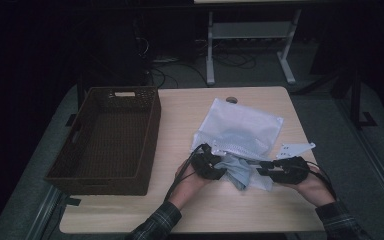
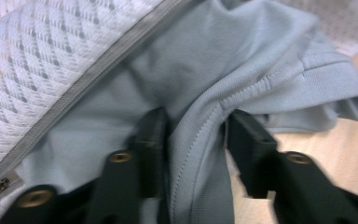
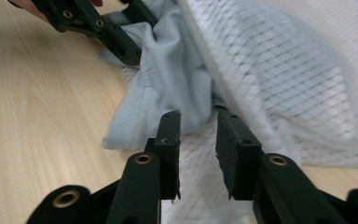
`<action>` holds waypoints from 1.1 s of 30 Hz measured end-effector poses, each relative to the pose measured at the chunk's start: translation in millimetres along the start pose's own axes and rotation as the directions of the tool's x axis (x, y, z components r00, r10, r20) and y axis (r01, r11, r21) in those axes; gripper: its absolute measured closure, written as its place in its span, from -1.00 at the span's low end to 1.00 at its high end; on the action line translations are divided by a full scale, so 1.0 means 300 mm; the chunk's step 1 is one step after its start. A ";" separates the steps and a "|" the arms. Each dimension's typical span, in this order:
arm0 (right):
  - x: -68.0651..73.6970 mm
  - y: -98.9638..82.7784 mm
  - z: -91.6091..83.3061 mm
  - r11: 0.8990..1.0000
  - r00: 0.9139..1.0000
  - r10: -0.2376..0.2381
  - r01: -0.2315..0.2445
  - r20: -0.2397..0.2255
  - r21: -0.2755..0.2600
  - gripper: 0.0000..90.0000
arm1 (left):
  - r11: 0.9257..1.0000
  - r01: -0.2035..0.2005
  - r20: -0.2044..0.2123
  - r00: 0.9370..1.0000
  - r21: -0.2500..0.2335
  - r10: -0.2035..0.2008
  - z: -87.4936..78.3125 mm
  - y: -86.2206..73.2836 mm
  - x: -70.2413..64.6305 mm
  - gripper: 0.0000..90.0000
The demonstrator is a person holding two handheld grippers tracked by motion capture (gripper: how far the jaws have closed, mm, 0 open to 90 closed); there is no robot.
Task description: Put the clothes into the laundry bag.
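My left gripper (image 2: 193,140) pinches the blue shirt (image 2: 242,65) to feed the mesh bag (image 3: 289,70); right gripper (image 3: 198,140) jaws gape empty beside it.

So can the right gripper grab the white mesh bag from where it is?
Probably yes: the right gripper has its fingers apart, right at the mesh bag, which lies between them; nothing blocks it. The blue garment sits just beside.
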State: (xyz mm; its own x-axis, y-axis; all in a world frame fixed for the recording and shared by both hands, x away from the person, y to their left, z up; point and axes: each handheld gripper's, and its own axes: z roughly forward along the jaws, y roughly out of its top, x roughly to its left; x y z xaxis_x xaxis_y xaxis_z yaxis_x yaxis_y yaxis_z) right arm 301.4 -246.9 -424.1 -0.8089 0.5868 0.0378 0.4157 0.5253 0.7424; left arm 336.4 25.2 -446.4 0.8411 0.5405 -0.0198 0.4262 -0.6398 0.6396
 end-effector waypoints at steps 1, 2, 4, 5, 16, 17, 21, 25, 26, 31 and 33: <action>0.005 -0.004 0.001 1.000 1.000 0.008 -0.008 -0.007 -0.001 0.55 | 1.000 0.000 0.013 1.000 -0.007 0.001 -0.005 0.003 -0.003 0.11; 0.010 -0.012 0.006 1.000 1.000 0.013 -0.013 -0.027 0.003 0.49 | 1.000 -0.005 0.021 1.000 -0.022 0.005 -0.010 0.007 -0.010 0.00; 0.018 -0.029 0.030 0.999 0.999 0.001 0.001 -0.048 0.047 0.43 | 0.999 -0.015 0.022 1.000 -0.031 0.016 -0.015 0.013 -0.018 -0.17; 0.019 -0.036 0.042 0.998 0.999 -0.004 0.007 -0.050 0.064 0.42 | 0.999 -0.022 0.023 0.999 -0.041 0.022 -0.017 0.016 -0.022 -0.19; 0.041 -0.066 0.129 0.983 0.993 -0.088 0.099 -0.078 0.153 0.56 | 0.998 -0.043 -0.035 0.998 0.042 0.044 0.037 0.026 -0.028 0.06; 0.043 -0.065 0.130 0.983 0.993 -0.090 0.101 -0.076 0.153 0.67 | 0.998 -0.038 -0.048 0.998 0.046 0.040 0.039 0.027 -0.028 0.18; 0.063 -0.052 0.139 0.975 0.989 -0.136 0.144 -0.060 0.166 0.98 | 0.999 0.003 -0.062 0.998 0.041 0.000 0.040 0.046 -0.019 0.71; 0.071 -0.044 0.140 0.971 0.987 -0.140 0.154 -0.084 0.184 1.00 | 0.999 0.026 -0.102 0.995 0.037 -0.022 0.056 0.071 -0.017 0.79; 0.072 -0.043 0.140 0.971 0.986 -0.132 0.149 -0.102 0.186 1.00 | 0.999 0.035 -0.111 0.993 0.033 -0.031 0.061 0.077 -0.014 0.79; 0.084 -0.040 0.141 0.966 0.974 -0.138 0.172 -0.177 0.193 1.00 | 0.997 0.072 -0.142 0.988 0.025 -0.068 0.087 0.108 0.004 0.81; 0.090 -0.038 0.141 0.964 0.970 -0.144 0.182 -0.195 0.195 1.00 | 0.996 0.084 -0.152 0.985 0.019 -0.080 0.101 0.119 0.008 0.81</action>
State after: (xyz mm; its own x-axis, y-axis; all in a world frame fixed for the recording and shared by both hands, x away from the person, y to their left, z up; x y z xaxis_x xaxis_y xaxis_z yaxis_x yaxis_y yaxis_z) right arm 292.3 -211.0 -459.9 -0.9256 0.3737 0.0605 0.3348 0.7333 0.5917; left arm 363.7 -12.9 -446.7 0.7435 0.6671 0.0463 0.5019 -0.6024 0.6206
